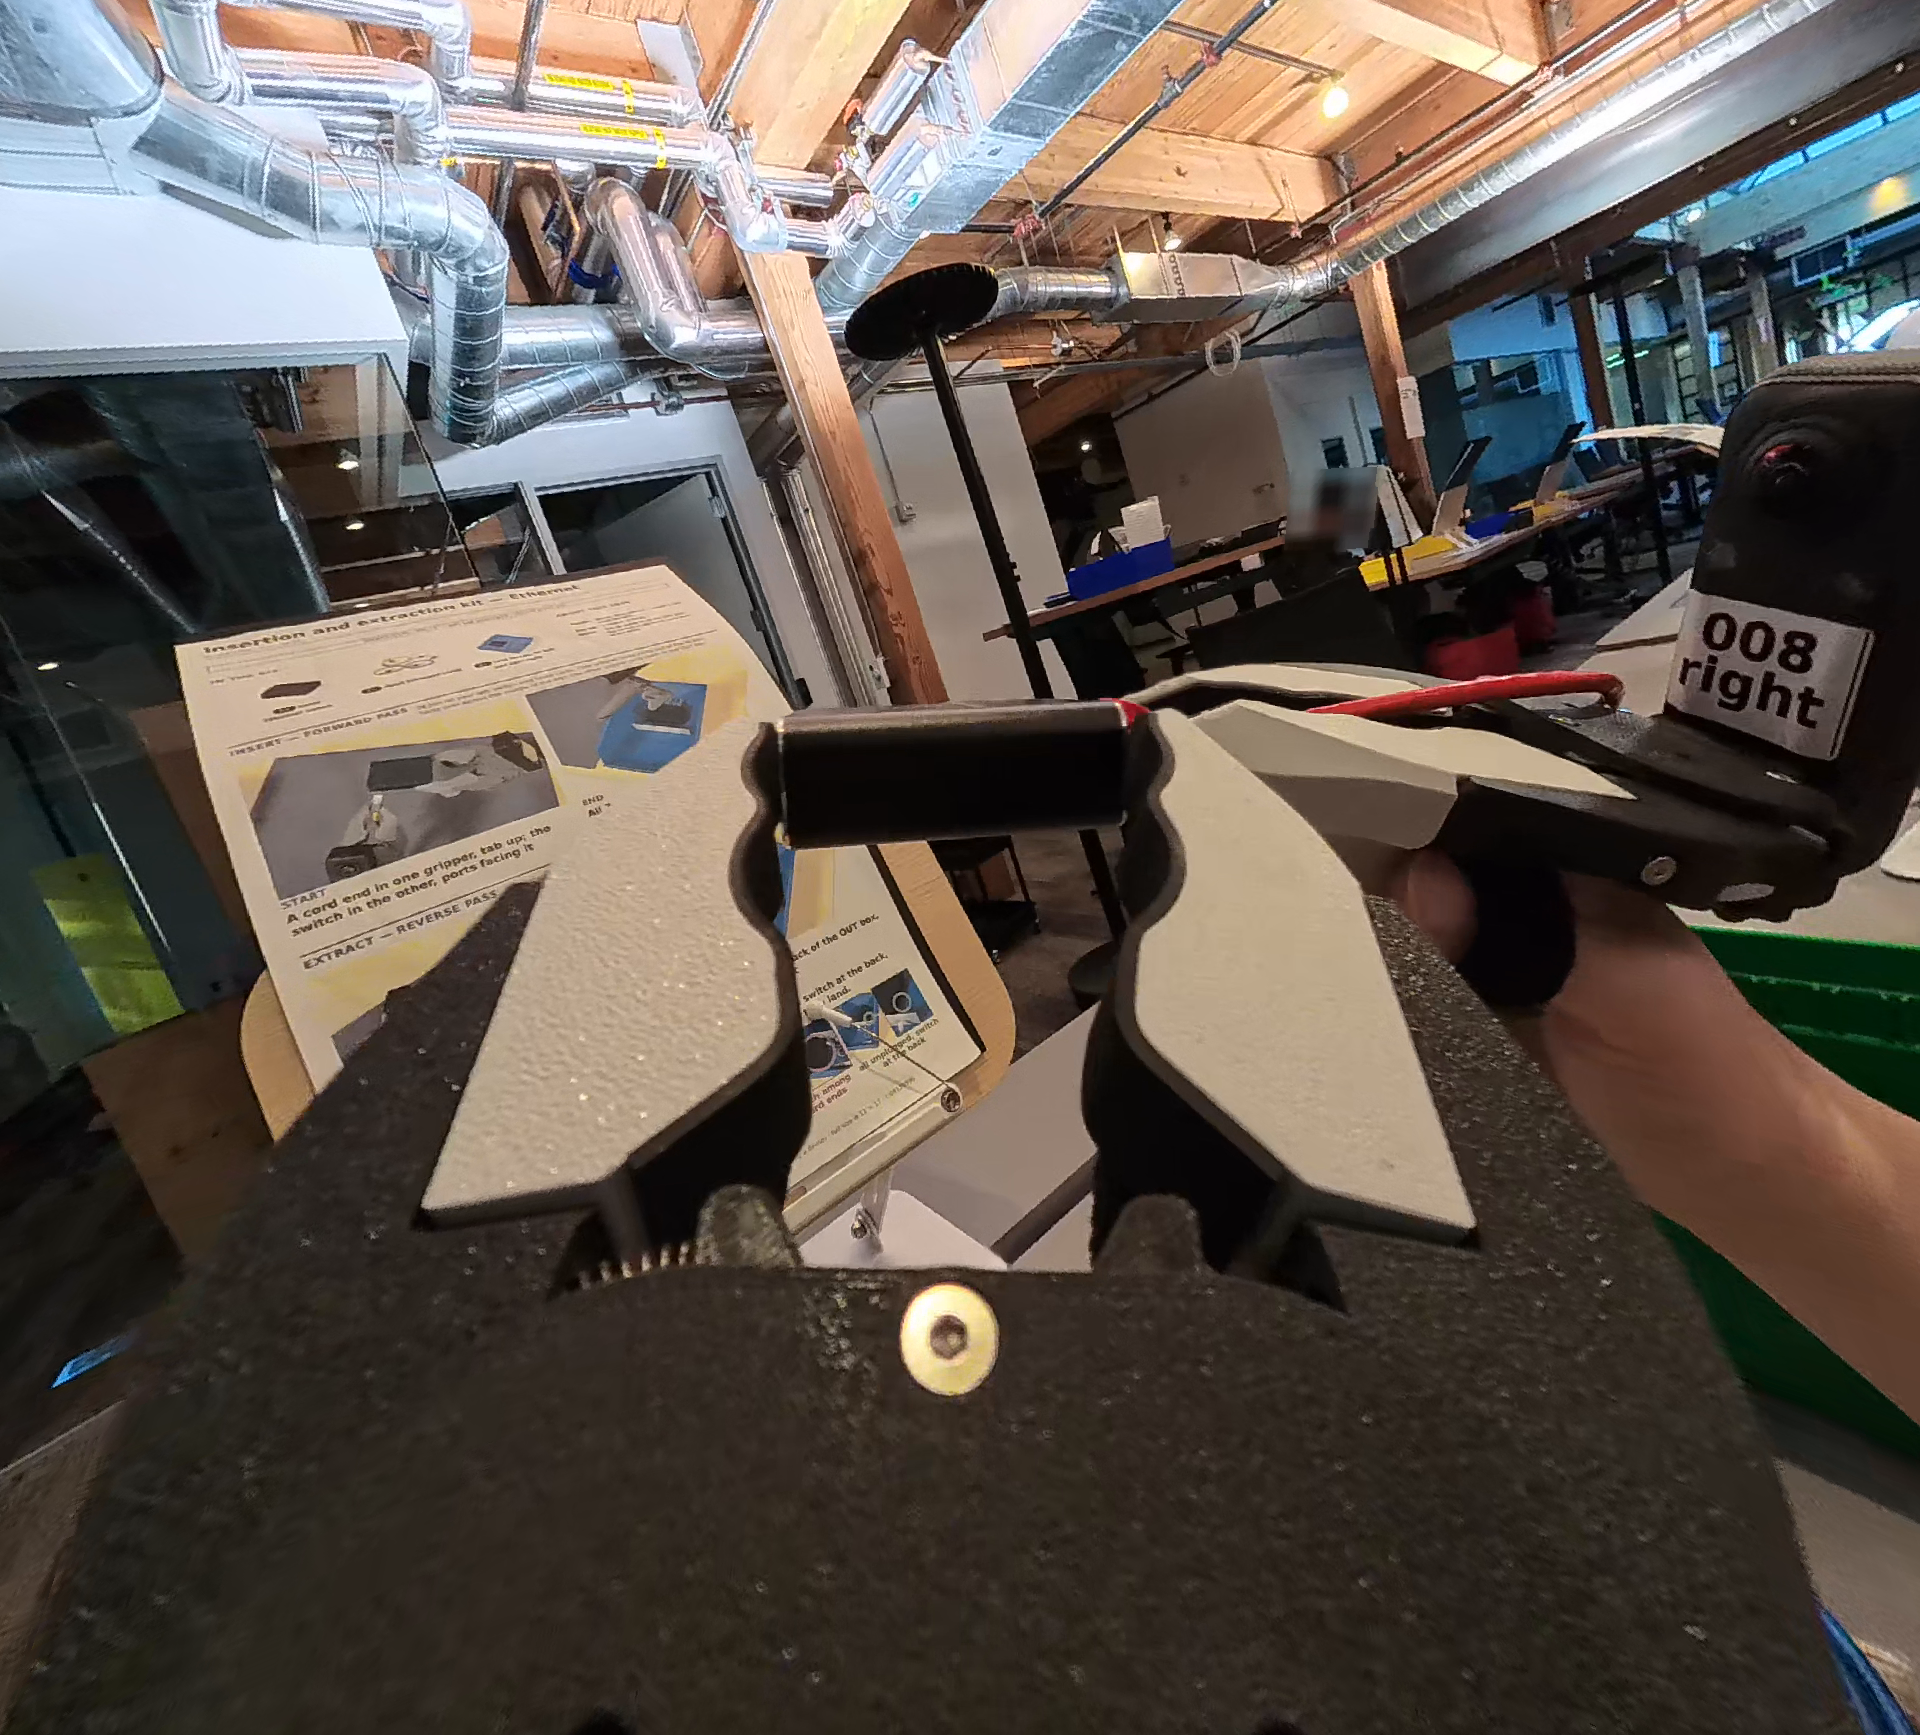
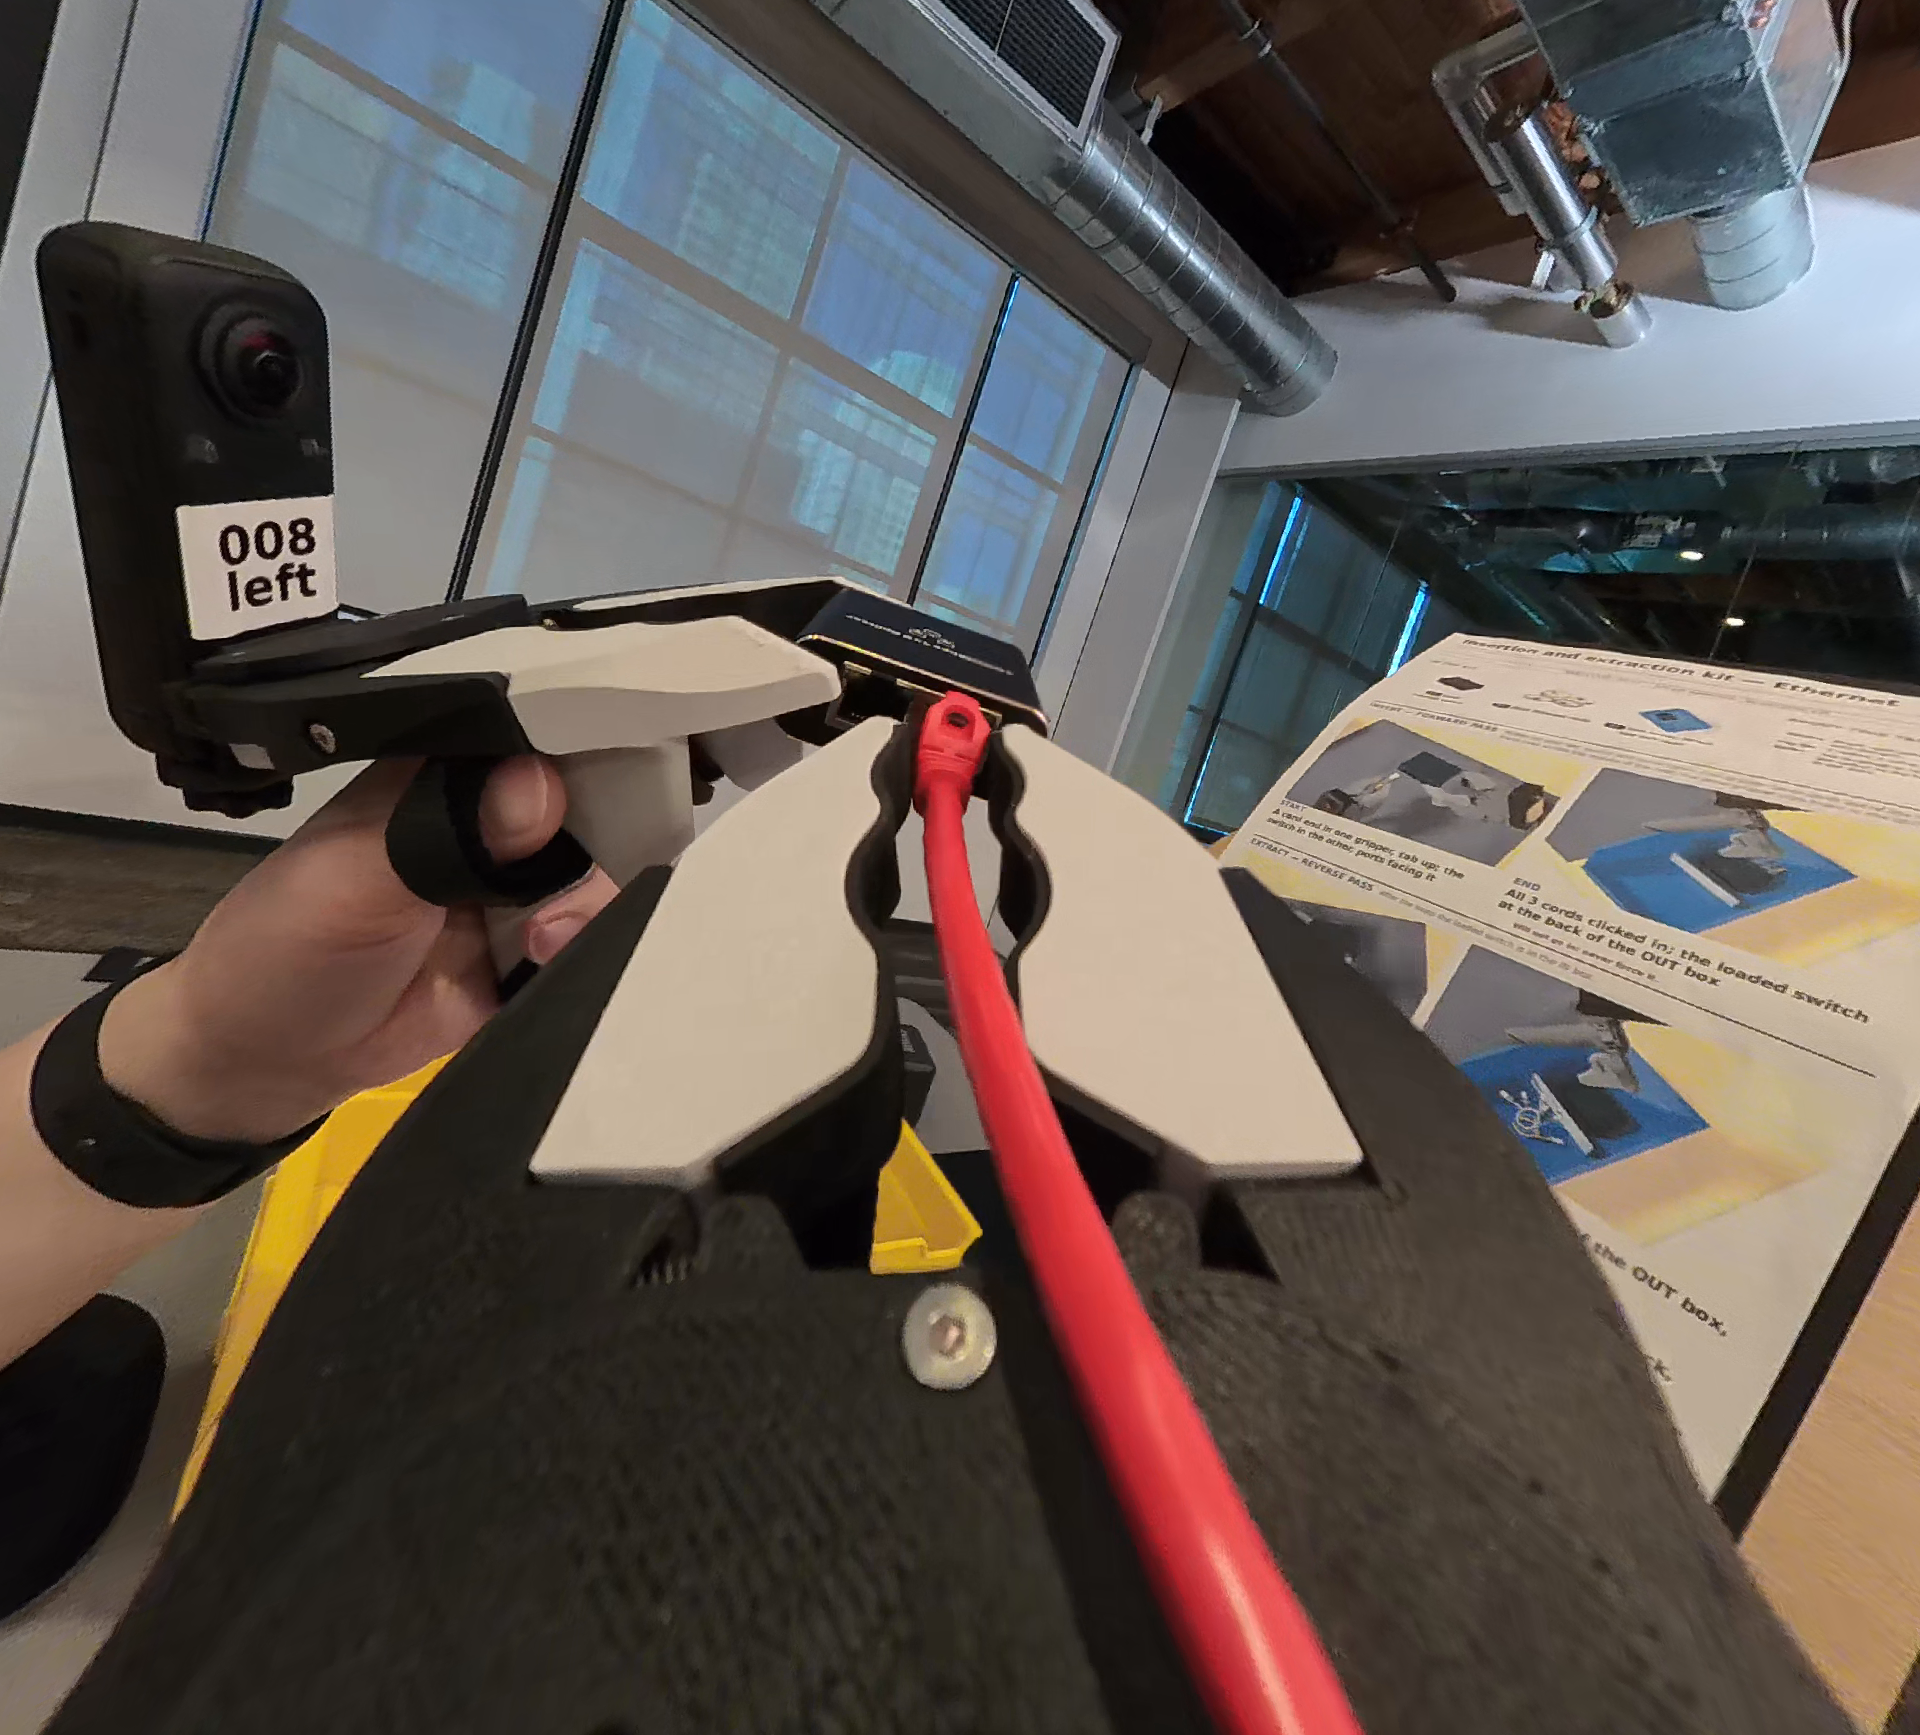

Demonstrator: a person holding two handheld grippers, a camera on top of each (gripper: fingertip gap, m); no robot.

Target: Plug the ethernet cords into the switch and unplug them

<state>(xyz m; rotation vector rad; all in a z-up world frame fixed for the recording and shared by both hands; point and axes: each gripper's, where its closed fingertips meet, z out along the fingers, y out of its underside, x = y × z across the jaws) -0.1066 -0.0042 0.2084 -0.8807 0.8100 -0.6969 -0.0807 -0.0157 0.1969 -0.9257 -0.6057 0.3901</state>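
While the left tool (image 1: 951, 786) clamps the switch (image 1: 951, 781), the right tool (image 2: 943, 750) grips the red cord (image 2: 961, 906) at its port.

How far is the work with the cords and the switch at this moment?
Done: the left gripper holds the black switch clamped between its pads. In hand: the right gripper grips the red cord's plug right at a port; whether it is fully in, I cannot tell. Left: the neighbouring ports look empty, so other cords remain, and the unplugging too.
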